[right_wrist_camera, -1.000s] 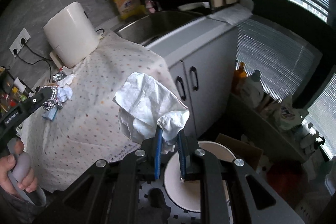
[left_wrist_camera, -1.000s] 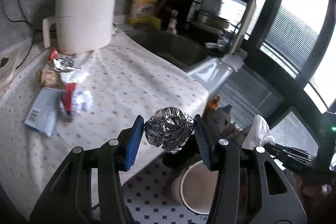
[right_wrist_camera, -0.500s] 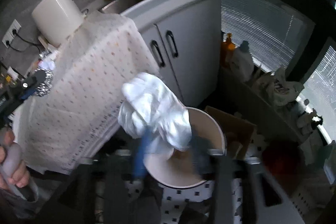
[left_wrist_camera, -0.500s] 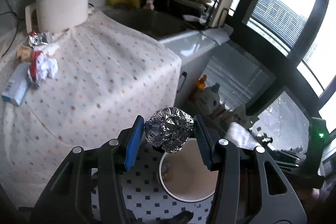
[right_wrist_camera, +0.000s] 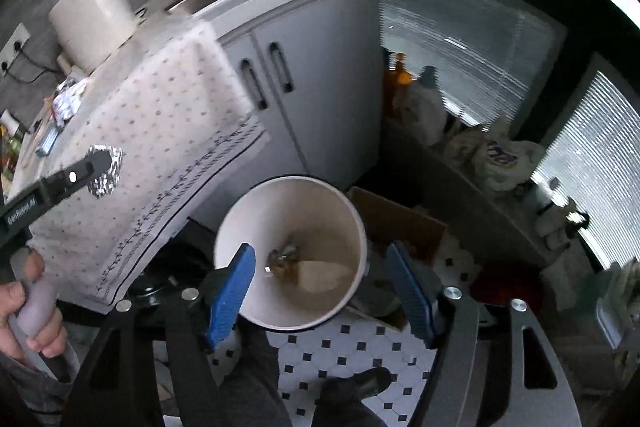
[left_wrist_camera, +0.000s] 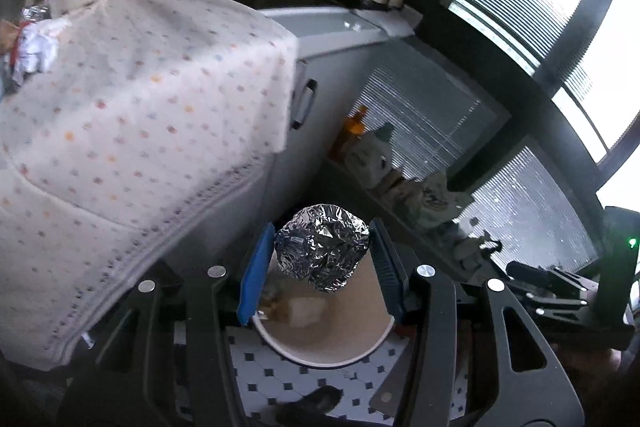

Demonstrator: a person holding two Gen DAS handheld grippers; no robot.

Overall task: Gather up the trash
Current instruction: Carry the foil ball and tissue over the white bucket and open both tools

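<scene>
My right tongs [right_wrist_camera: 320, 291] were opening, empty, above the bin [right_wrist_camera: 290, 255]; my left tongs [left_wrist_camera: 318, 269] pinched the foil ball [left_wrist_camera: 322, 251], to be dropped there next.

The left gripper [right_wrist_camera: 105, 171] arm carries white lettering, roughly "GenRobot.AI"; nothing else reads.

Right gripper [right_wrist_camera: 322, 293] jaws opening, empty, above white bin [right_wrist_camera: 256, 211].
</scene>
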